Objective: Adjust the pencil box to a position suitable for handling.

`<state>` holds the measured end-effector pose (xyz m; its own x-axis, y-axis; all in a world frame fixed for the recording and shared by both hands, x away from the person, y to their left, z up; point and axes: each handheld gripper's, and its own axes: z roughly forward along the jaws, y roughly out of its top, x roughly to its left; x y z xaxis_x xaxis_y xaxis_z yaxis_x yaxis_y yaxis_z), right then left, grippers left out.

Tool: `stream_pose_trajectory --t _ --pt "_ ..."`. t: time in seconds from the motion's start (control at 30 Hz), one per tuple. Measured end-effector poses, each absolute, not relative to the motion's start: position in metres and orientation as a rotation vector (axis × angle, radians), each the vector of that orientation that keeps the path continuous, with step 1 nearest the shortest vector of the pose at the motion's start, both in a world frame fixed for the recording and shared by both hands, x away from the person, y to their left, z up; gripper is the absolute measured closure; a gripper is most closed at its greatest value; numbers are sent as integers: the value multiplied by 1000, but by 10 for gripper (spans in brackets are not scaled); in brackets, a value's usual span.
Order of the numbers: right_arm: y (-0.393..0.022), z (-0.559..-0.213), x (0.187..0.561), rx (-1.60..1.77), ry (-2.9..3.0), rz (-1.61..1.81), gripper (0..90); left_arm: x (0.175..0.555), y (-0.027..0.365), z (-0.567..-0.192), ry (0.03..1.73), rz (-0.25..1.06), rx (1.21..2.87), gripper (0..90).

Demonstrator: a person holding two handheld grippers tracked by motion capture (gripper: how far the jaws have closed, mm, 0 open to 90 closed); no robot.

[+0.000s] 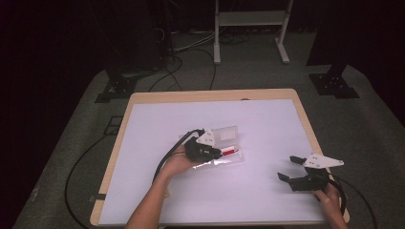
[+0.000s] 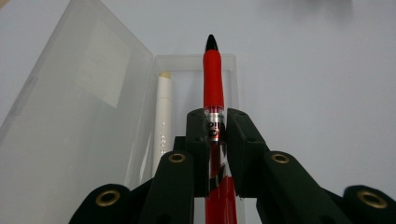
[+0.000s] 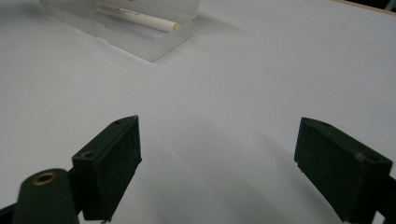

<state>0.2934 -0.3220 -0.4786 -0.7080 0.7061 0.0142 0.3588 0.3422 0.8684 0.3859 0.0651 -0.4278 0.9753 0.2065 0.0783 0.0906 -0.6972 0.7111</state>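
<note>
Red plastic is what I pick out first from the high view: the red pen [image 1: 229,152] pokes out of my left gripper [image 1: 217,153], lying over the clear plastic case [image 1: 224,136] near the middle of the white table [image 1: 267,119]. The case's lid stands open on its far side. My right gripper [image 1: 289,168] sits well apart from the case, toward the near right corner of the table, with my hand [image 1: 328,194] behind it.

From the left gripper view, the left gripper [image 2: 217,128] is clamped on the red pen [image 2: 213,74], the two pads pressing its barrel at the silver label band. The pen's black tip points away from me, above the case's tray [image 2: 224,63]. A white pen [image 2: 162,112] lies in the tray, just beside the red one, and the open lid [image 2: 79,107] spreads out on the white pen's far side.

From the right gripper view, the right gripper [image 3: 217,154] stands wide apart with nothing between its pads, only bare table. The case [image 3: 140,37] lies well ahead of it, the white pen [image 3: 140,17] resting inside.
</note>
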Motion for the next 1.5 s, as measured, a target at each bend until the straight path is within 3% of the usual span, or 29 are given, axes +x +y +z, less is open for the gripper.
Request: stream_pose_trajectory --t 1.5 --pt "-322 -479 293 938 2246 1318 138 399 55 -451 245 144 2413 795"
